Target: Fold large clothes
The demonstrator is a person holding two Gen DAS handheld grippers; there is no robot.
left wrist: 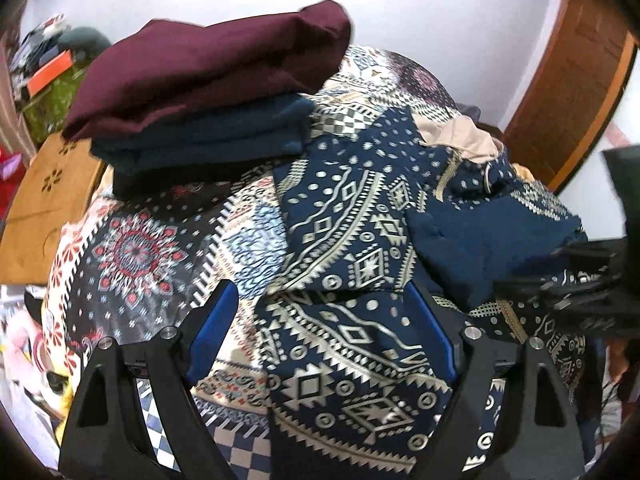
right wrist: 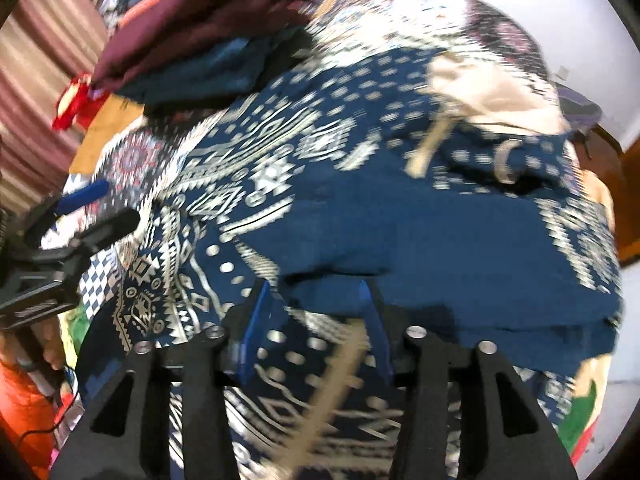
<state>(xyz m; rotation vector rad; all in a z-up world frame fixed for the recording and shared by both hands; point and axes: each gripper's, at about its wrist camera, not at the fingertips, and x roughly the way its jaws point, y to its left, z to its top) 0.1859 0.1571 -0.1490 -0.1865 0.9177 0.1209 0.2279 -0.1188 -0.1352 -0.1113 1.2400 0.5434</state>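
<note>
Two grippers over navy patterned garment (left wrist: 344, 240) spread across patchwork bedspread (left wrist: 136, 248). Left gripper (left wrist: 320, 332) wide open, nothing between blue pads, cloth below. Right gripper (right wrist: 316, 320) partly open, garment beneath; contact unclear through blur. Folded stack, maroon garment (left wrist: 208, 68) on dark blue one (left wrist: 208, 136), occupies far left of bed. Wooden headboard (left wrist: 48, 208) bounds left edge. Beige lining (right wrist: 492, 88) exposed at far end. Garment's near hem cut off by gripper bodies.
</note>
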